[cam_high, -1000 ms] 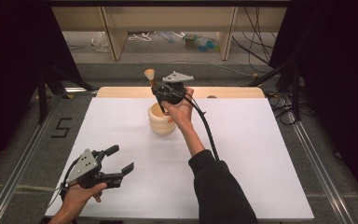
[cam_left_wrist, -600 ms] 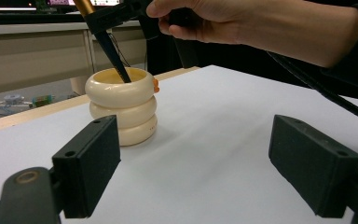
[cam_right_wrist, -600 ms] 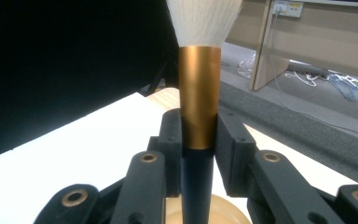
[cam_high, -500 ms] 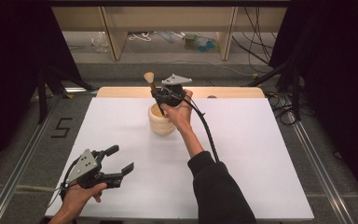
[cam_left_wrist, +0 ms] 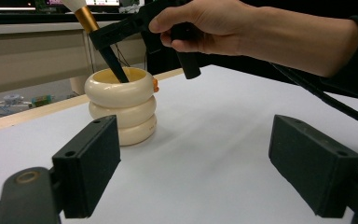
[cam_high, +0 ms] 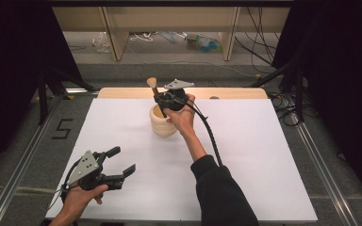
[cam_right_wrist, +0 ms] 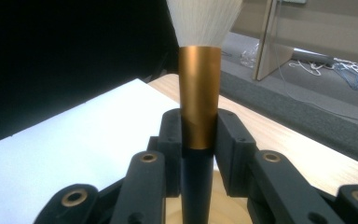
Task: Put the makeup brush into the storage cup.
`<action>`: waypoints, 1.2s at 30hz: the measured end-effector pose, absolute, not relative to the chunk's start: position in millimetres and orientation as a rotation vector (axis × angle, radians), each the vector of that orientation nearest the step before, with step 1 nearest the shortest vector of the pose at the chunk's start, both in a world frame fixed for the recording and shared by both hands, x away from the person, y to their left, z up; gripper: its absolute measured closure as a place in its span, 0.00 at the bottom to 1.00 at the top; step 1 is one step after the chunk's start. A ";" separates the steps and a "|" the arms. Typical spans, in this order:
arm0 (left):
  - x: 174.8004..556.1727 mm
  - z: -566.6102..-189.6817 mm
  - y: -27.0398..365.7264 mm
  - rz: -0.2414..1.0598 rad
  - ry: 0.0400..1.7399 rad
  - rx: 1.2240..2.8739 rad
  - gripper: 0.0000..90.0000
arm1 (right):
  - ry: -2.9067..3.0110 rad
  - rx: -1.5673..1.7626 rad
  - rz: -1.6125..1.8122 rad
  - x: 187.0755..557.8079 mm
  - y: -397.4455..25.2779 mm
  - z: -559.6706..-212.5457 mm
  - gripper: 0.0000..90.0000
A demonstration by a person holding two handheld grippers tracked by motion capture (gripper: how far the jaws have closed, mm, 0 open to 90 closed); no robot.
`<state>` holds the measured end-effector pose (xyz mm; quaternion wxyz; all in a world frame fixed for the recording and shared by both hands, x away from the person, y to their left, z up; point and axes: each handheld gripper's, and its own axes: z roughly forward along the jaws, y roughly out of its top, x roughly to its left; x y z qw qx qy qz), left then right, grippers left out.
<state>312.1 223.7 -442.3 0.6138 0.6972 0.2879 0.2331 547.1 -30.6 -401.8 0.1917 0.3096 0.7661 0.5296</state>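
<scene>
High view: my right gripper holds the gold-ferruled black-handled makeup brush over the cream ribbed ceramic holder, at twelve o'clock on the white table.
Left gripper view: my left gripper is released, idle.
Right gripper view: jaws clenched on the ferrule; I judge it best to move straight along the handle, off the rim.

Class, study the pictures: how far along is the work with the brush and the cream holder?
Done: the right gripper has clamped the brush at its gold ferrule. In hand: the brush's dark handle end sits inside the mouth of the ringed cream holder, with the gripper holding it tilted above. Whether it is going in or coming out cannot be told. Left: finishing that move and letting go. The left gripper waits open near the table's front edge.
</scene>
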 end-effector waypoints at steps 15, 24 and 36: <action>312.2 -442.3 223.9 0.539 0.662 1.611 0.18 | 2.206 0.904 1.428 547.3 -30.7 -406.8 0.82; 312.9 -442.3 224.3 0.545 0.655 1.615 0.18 | 2.184 0.971 1.466 545.9 -34.3 -402.3 0.54; 312.9 -442.4 224.3 0.545 0.657 1.614 0.18 | 2.143 1.001 1.440 540.0 -43.9 -388.4 0.39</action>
